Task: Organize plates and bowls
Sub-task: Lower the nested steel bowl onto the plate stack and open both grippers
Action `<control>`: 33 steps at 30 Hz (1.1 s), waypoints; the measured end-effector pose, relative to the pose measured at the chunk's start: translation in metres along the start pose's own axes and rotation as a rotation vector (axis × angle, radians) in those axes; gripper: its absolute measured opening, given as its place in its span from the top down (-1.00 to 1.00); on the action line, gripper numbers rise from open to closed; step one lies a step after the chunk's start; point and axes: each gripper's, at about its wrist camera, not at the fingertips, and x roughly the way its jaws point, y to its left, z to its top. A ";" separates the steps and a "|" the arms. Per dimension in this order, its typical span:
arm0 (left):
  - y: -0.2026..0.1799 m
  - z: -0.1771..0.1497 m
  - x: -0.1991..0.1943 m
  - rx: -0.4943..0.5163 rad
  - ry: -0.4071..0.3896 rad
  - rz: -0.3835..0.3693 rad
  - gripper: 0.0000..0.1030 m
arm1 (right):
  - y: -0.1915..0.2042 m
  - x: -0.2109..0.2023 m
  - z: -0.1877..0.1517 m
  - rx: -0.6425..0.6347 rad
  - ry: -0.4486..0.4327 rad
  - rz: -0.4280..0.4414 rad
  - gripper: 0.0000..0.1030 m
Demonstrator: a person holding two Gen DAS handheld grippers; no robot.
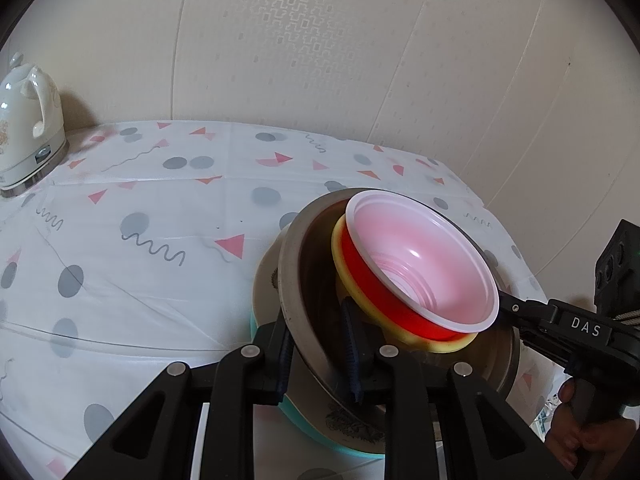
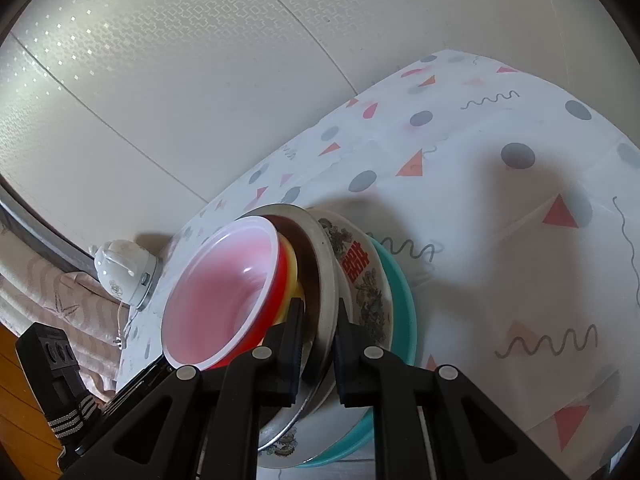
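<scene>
The rim of a shallow round stainless-steel pan [image 1: 296, 276] was clamped between the narrowly set jaws of the left gripper [image 1: 320, 356], and its opposite rim was pinched by the right gripper [image 2: 318, 332]. Just beyond the left fingers, inside the pan, a red plastic bowl with a white lining [image 1: 420, 268] was nested in a yellow bowl [image 1: 404, 320]. Beneath both grippers, a white patterned ceramic plate [image 2: 368, 280] and a teal plate [image 2: 400, 288] lay stacked under the pan on the patterned tablecloth [image 1: 160, 208].
</scene>
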 end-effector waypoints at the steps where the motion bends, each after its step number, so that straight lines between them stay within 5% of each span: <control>1: 0.000 0.000 0.000 -0.002 0.000 -0.001 0.54 | 0.000 -0.001 -0.001 0.000 -0.001 -0.001 0.72; 11: 0.008 -0.007 -0.013 -0.023 -0.024 -0.008 0.19 | 0.000 -0.005 -0.004 -0.017 -0.012 0.000 0.73; 22: -0.002 -0.009 -0.015 0.029 -0.045 0.019 0.38 | 0.001 -0.002 0.000 -0.040 -0.047 -0.021 0.75; 33: -0.001 -0.020 -0.036 0.055 -0.092 0.095 -0.17 | 0.006 -0.011 -0.011 -0.054 -0.059 0.012 0.47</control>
